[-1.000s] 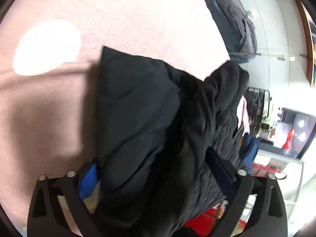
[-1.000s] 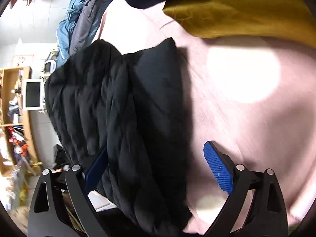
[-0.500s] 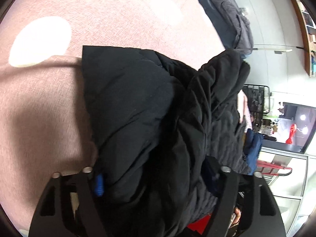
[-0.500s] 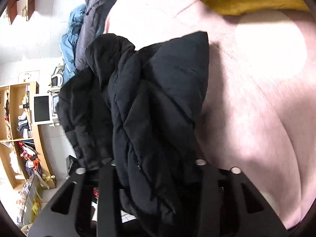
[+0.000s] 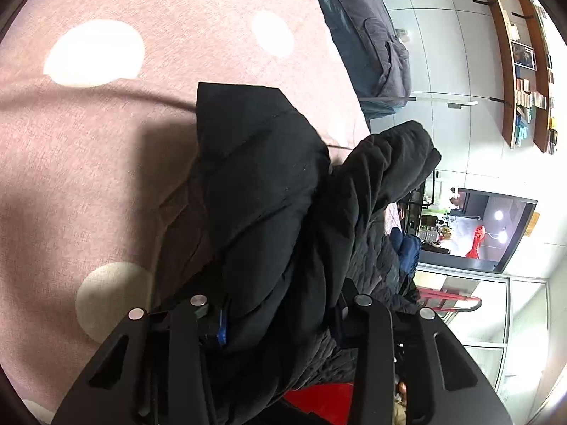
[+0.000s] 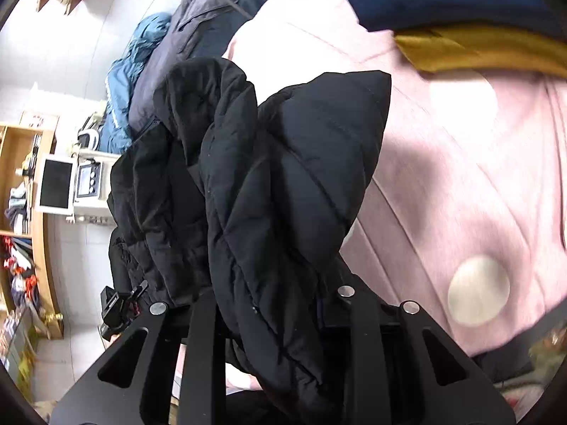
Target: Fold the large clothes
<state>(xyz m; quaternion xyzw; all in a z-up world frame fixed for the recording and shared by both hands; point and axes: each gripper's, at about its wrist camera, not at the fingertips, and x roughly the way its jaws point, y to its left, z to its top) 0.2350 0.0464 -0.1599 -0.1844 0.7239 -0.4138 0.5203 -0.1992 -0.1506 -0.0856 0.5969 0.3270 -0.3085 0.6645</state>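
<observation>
free: bare pink cover [image 5: 106, 163] left of black jacket [image 5: 262, 191]; blocked: grey coat [image 5: 365, 32] and folded mustard and navy clothes [image 6: 478, 49] at far edges

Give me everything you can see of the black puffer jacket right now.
The black puffer jacket is quilted, matte, with stitched channels. It is bunched lengthwise, one squared corner pointing away over the pink spotted bedcover. The left gripper and right gripper each have their jaws clamped on its near edge, having just been closing. Its far bulk sags over the bed's side.
</observation>
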